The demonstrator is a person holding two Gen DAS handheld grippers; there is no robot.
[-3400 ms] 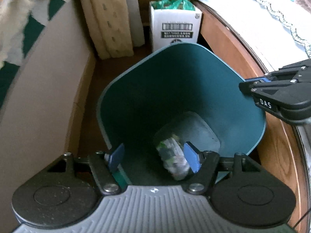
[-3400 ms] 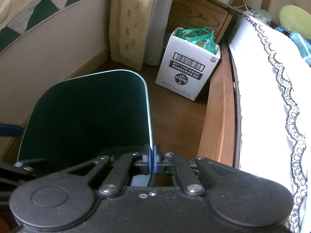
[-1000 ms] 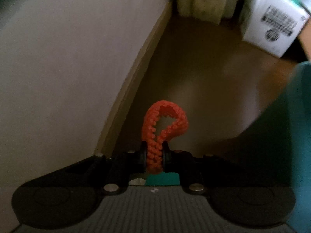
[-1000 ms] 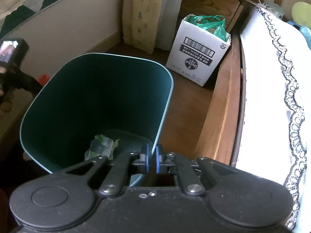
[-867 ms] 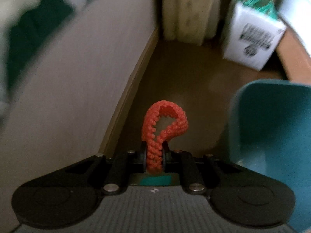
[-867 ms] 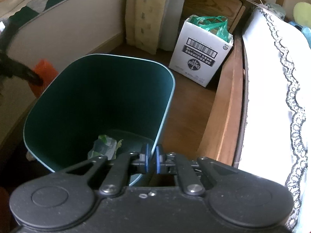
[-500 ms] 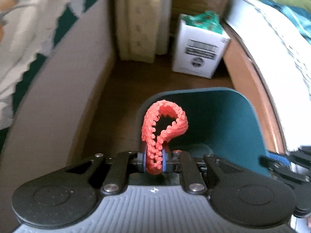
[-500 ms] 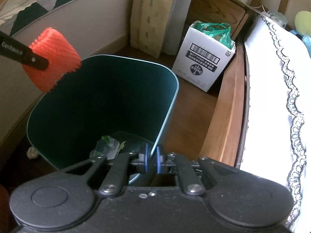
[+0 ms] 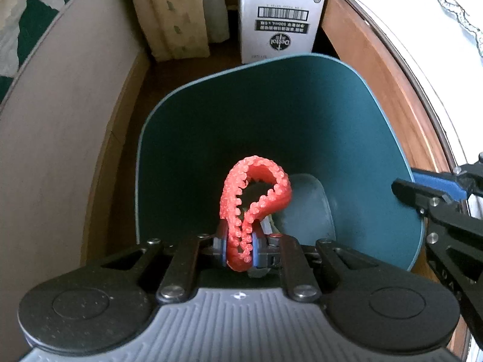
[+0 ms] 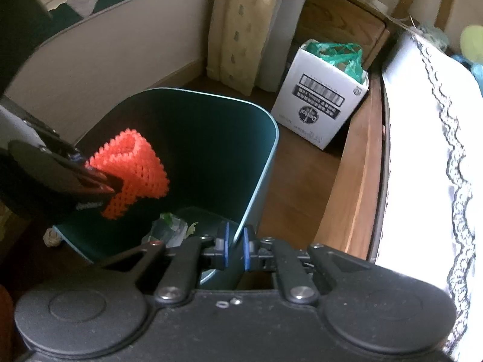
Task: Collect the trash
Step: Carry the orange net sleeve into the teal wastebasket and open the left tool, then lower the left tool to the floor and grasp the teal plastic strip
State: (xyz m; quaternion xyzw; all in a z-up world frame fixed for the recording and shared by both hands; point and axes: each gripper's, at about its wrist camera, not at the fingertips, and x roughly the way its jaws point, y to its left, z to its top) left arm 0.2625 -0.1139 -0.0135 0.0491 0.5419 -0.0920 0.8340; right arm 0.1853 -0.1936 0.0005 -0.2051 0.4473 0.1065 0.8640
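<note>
My left gripper is shut on a red foam fruit net and holds it over the mouth of the dark green bin. The net and the left gripper also show in the right wrist view above the bin. My right gripper is shut on the bin's near rim, its fingers either side of the wall, with the bin tilted. It also shows in the left wrist view. Crumpled plastic trash lies on the bin's bottom.
A white cardboard box with a green plastic bag in it stands on the wooden floor behind the bin. A beige wall panel runs on the left. A wooden bed frame with a white lace-edged sheet runs on the right. A curtain hangs behind.
My left gripper has carried the red net from the floor by the wall up and over the bin's opening. The right gripper keeps its hold on the rim.
</note>
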